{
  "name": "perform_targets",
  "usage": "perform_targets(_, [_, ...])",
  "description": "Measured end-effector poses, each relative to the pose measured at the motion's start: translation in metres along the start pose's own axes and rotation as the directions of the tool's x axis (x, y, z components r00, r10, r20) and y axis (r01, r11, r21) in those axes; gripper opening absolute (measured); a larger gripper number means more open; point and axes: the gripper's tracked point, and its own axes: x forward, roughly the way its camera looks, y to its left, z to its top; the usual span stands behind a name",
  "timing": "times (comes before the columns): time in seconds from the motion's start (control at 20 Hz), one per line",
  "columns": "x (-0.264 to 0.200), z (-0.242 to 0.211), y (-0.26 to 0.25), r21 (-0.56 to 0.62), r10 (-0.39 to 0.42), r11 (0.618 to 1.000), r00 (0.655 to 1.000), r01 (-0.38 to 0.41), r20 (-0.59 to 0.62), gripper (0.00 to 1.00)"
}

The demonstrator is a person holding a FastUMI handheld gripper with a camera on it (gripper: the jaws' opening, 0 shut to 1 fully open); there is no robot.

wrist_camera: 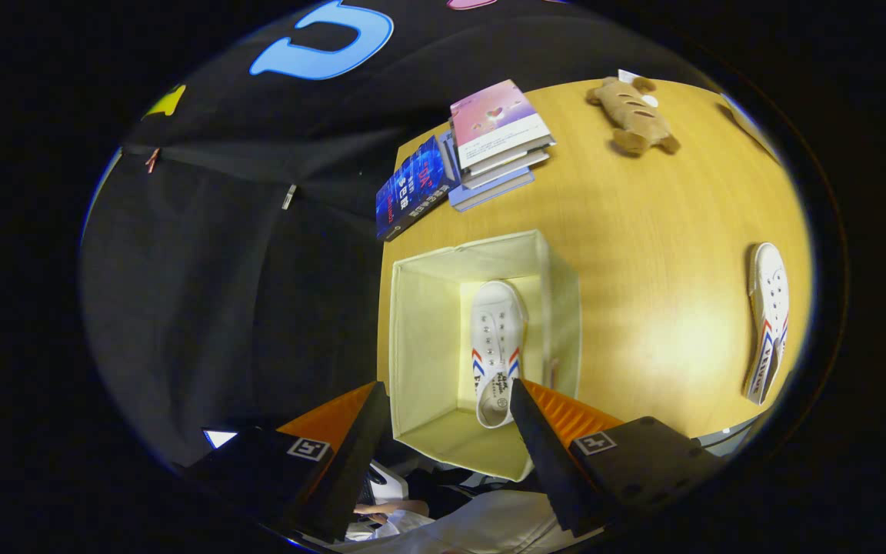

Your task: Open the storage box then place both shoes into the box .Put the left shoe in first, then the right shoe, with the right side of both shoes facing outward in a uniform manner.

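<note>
An open cream fabric storage box [428, 323] stands at the near edge of the wooden table [643, 254], right under me. One white shoe [495, 350] with red and blue stripes lies on the box floor, toe pointing away. My gripper [447, 419] hovers above the box's near side, open, with nothing between its fingers; the shoe's heel shows between them. The second white shoe [766, 319] lies on the table well to the right of the box, resting on its side.
A stack of books [489, 142] sits beyond the box, and a dark blue book [412, 188] leans beside the stack. A brown plush toy [634, 115] lies at the far right. A person's sleeve and clothing [443, 519] show below the fingers.
</note>
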Motion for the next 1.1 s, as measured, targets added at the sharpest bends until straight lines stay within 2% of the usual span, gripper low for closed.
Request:
perform_targets(0.15, [-0.049,0.015,-0.043,0.022,-0.023,1.0,0.998,0.022,0.059,0.98])
perform_targets(0.3, [-0.1,0.031,-0.109,0.041,-0.102,0.994,0.988,0.098,0.112,0.98])
perform_targets(0.55, [-0.149,0.039,-0.245,0.045,-0.312,0.95,0.944,0.309,0.109,0.97])
perform_targets(0.75, [-0.152,0.035,-0.333,0.065,-0.434,0.9,0.899,0.43,0.063,0.9])
perform_targets(0.9, [-0.139,0.031,-0.382,-0.008,-0.515,0.857,0.857,0.516,0.023,0.83])
perform_targets(1.05, [-0.117,0.028,-0.416,-0.056,-0.552,0.833,0.833,0.55,-0.03,0.83])
perform_targets(1.1, [-0.11,0.027,-0.423,-0.064,-0.552,0.833,0.832,0.549,-0.046,0.79])
